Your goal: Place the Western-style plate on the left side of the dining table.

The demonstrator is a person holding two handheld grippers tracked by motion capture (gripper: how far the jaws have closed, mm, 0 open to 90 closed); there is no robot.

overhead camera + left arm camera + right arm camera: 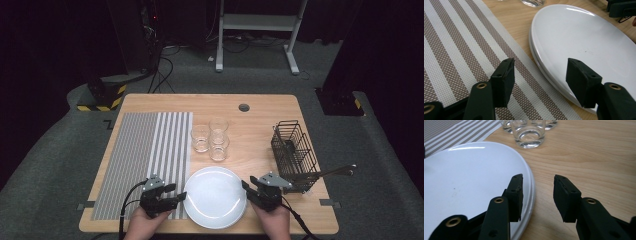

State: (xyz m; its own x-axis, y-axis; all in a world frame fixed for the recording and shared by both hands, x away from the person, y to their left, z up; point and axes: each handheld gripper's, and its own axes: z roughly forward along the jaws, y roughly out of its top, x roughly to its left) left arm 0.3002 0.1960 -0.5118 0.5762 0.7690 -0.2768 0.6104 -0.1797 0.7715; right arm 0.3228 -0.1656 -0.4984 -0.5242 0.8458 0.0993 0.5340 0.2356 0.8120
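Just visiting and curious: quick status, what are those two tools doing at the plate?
Left tool open, straddling the white plate's left rim. Right tool open, straddling its right rim. Plate flat on the table, not lifted. Glasses behind it, apart.

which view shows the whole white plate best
The high view: the white plate shows whole, round, lying between both tools. The left gripper view catches its left rim beside the striped mat; the right gripper view catches its right rim, with glasses beyond.
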